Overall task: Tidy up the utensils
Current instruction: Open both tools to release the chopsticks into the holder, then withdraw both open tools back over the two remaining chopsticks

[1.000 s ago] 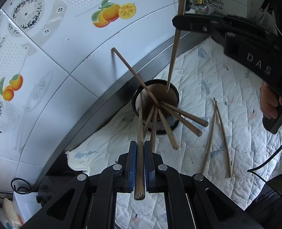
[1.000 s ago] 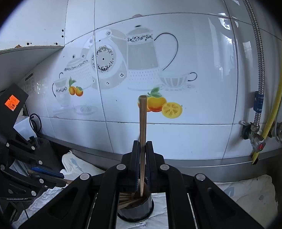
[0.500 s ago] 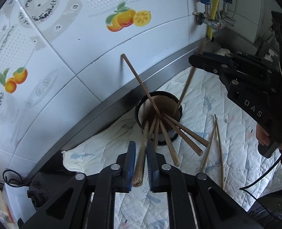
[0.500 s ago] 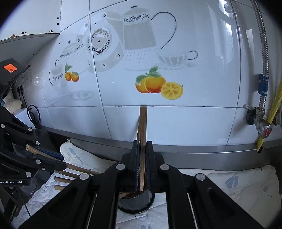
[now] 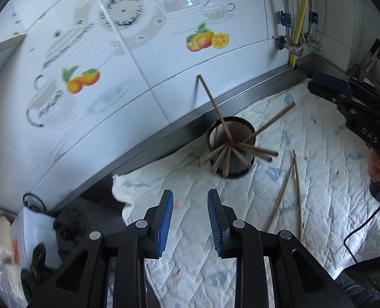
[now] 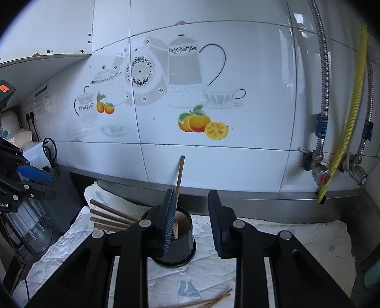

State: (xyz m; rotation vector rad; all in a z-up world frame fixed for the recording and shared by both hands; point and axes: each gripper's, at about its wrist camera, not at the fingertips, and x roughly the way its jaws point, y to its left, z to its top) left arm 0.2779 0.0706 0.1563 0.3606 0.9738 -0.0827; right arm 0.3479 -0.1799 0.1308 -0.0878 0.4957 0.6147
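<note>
A black cup (image 5: 231, 148) stands on the white quilted cloth (image 5: 331, 179) near the wall, with several brown wooden chopsticks (image 5: 224, 157) fanning out of it. Two more chopsticks (image 5: 288, 192) lie loose on the cloth to its right. My left gripper (image 5: 190, 205) is open and empty, in front of the cup and apart from it. My right gripper (image 6: 191, 213) is open and empty just above and in front of the cup (image 6: 181, 241); the cup's chopsticks (image 6: 107, 215) stick out to its left, one (image 6: 180, 174) stands upright. It also shows in the left wrist view (image 5: 328, 87), right of the cup.
A tiled wall with teapot and orange pictures (image 6: 184, 87) runs behind the cup, with a steel ledge (image 5: 164, 138) at its foot. Metal and yellow hoses with valves (image 6: 328, 133) hang at the right. A clear jug (image 6: 30, 225) and cables stand at the left.
Both grippers have opened and let go of their chopsticks, which now rest in the cup. Both have drawn back from the cup.
</note>
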